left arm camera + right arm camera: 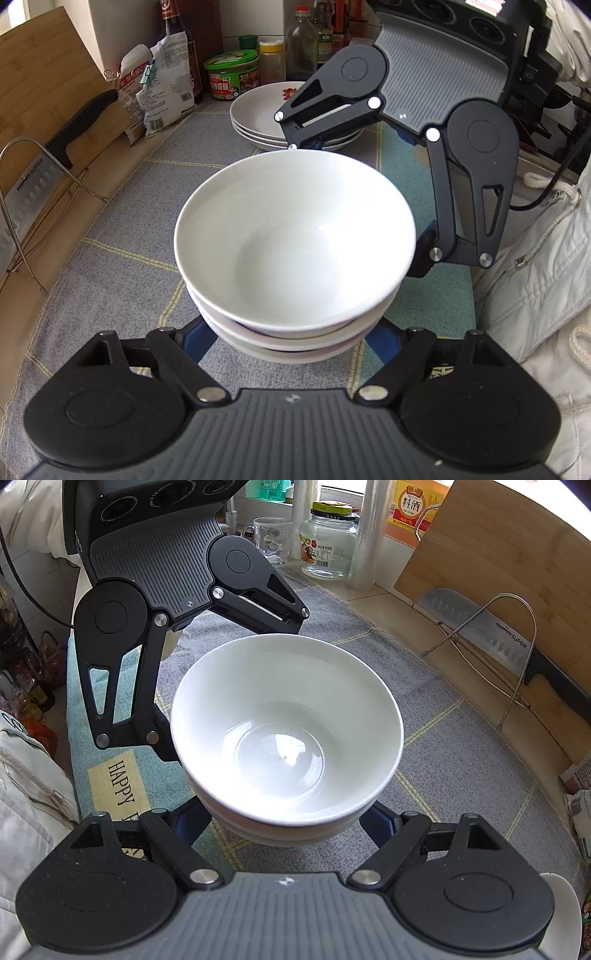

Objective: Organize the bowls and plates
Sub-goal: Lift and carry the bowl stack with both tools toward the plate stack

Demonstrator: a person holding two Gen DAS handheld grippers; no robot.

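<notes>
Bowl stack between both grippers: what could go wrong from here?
1. The bowl stack is nested unevenly, so the top bowl may shift or tip.
2. The left gripper and right gripper flank only the lower bowls; uneven motion could drop them.
3. The plate stack sits close behind: collision risk.

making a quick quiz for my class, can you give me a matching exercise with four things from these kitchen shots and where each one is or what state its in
Things:
1. stack of white bowls
2. stack of plates
3. cleaver
4. glass jar

Places or states:
A. leaning on a wire stand in front of the wooden board
B. empty, lid on, at the back of the counter
C. gripped from two opposite sides by the left gripper and right gripper
D. on the cloth beside a green tin

Pairs: 1-C, 2-D, 3-A, 4-B
</notes>
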